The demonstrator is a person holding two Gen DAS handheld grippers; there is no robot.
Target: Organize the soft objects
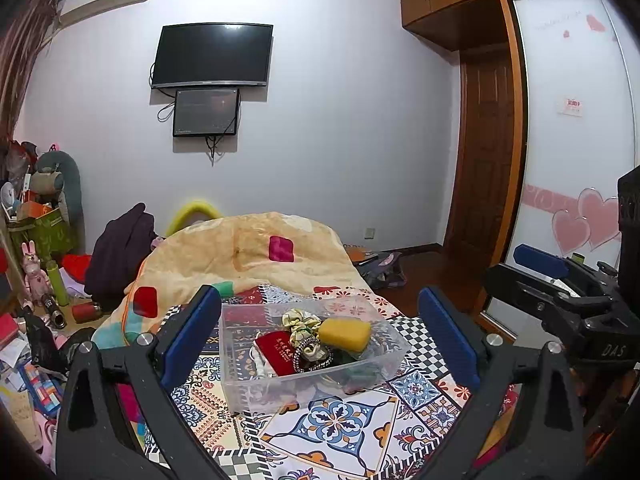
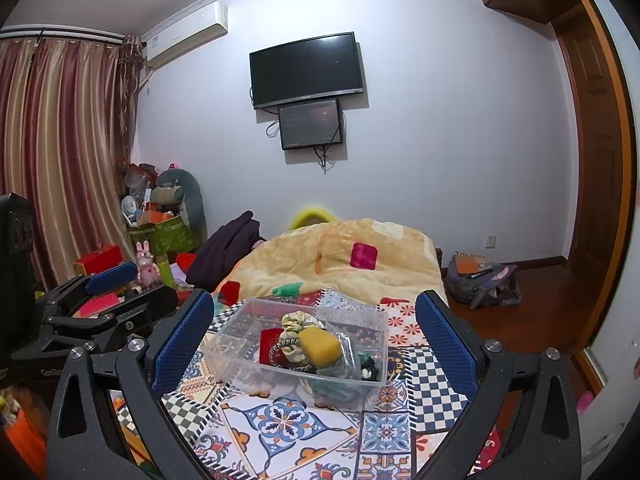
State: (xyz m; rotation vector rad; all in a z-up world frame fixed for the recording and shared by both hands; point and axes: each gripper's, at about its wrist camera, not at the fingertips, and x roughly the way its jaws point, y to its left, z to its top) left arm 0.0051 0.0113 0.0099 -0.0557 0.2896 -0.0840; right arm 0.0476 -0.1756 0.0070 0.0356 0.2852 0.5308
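A clear plastic box (image 1: 256,388) (image 2: 248,376) stands on the patterned bedspread (image 1: 332,428) (image 2: 280,424). Inside lie a yellow sponge (image 1: 345,333) (image 2: 320,346), a red pouch (image 1: 277,351) (image 2: 267,345), pale scrunchies (image 1: 298,323) (image 2: 298,322) and green soft items (image 2: 340,372). My left gripper (image 1: 320,344) is open and empty, its blue pads either side of the box, held short of it. My right gripper (image 2: 316,340) is open and empty, likewise short of the box. The right gripper shows at the right of the left wrist view (image 1: 560,280), the left gripper at the left of the right wrist view (image 2: 100,292).
A folded yellow quilt (image 1: 248,252) (image 2: 352,256) lies behind the box. Cluttered toys and boxes (image 1: 40,240) (image 2: 156,224) stand at the left. A backpack (image 2: 480,280) lies on the wooden floor at the right. A TV (image 1: 212,56) hangs on the far wall.
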